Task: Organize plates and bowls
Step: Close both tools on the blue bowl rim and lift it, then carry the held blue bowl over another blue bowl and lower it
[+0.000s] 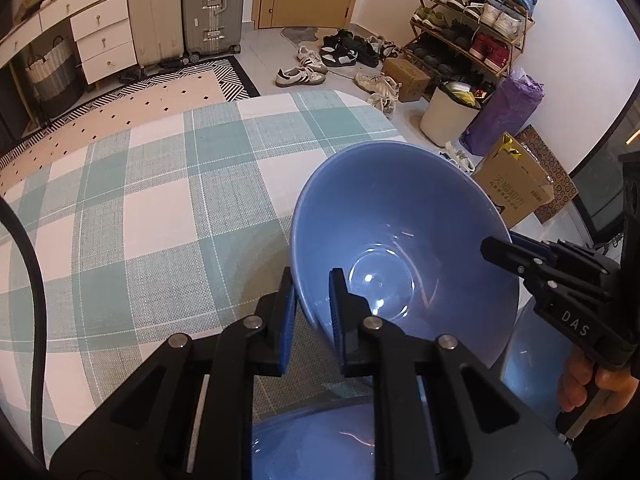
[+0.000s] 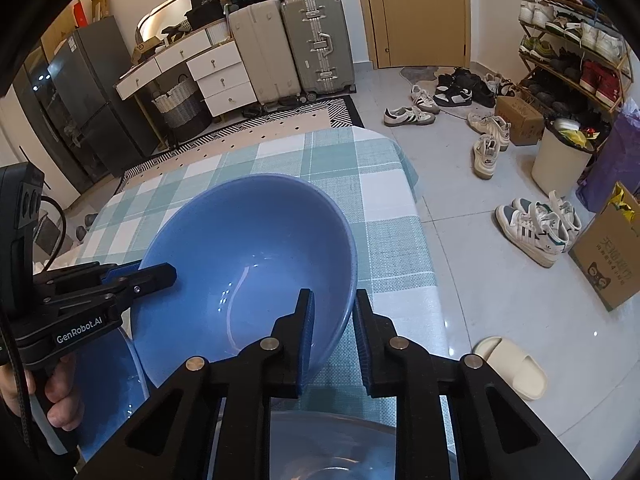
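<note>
A blue bowl (image 1: pixel 404 248) is held above the checked table (image 1: pixel 160 200) by both grippers. My left gripper (image 1: pixel 312 296) is shut on the bowl's near-left rim, one finger inside, one outside. My right gripper (image 2: pixel 334 320) is shut on the bowl's (image 2: pixel 248 264) right rim. The right gripper also shows in the left wrist view (image 1: pixel 504 254) at the bowl's right rim. The left gripper also shows in the right wrist view (image 2: pixel 160 276) at the left rim. More blue dishes (image 1: pixel 320 440) lie below the bowl; one (image 2: pixel 104 384) sits lower left.
The checked tablecloth (image 2: pixel 380 208) covers the table up to its right edge. On the floor are shoes (image 2: pixel 532 228), a slipper (image 2: pixel 512 364), a cardboard box (image 2: pixel 608 256) and a white bin (image 2: pixel 560 160). Suitcases (image 2: pixel 316 44) and a shoe rack (image 2: pixel 576 40) stand at the back.
</note>
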